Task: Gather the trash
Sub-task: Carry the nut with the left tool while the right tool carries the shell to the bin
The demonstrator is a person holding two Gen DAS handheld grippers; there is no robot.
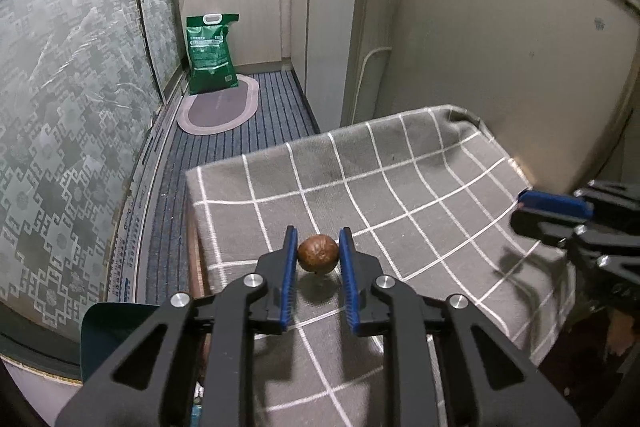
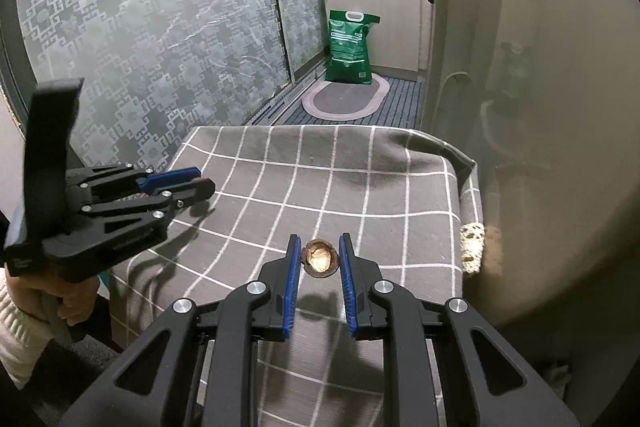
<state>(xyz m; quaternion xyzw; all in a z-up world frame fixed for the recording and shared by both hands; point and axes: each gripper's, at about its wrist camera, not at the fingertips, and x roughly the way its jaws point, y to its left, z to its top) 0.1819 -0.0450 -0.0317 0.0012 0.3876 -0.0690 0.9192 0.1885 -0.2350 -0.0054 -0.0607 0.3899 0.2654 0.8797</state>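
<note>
While both grippers hang over the gray checked cloth [image 2: 360, 171], a round brown nut [image 1: 318, 253] is pinched between the left gripper [image 1: 318, 255] pads, lifted w/ its shadow seen on the cloth below. A cracked nut shell half [image 2: 320, 259], hollow side up, is clamped by the right gripper [image 2: 320, 261] near the cloth's right edge. A green bag [image 1: 211, 53] is seen on the floor by an oval mat [image 1: 219, 105].
</note>
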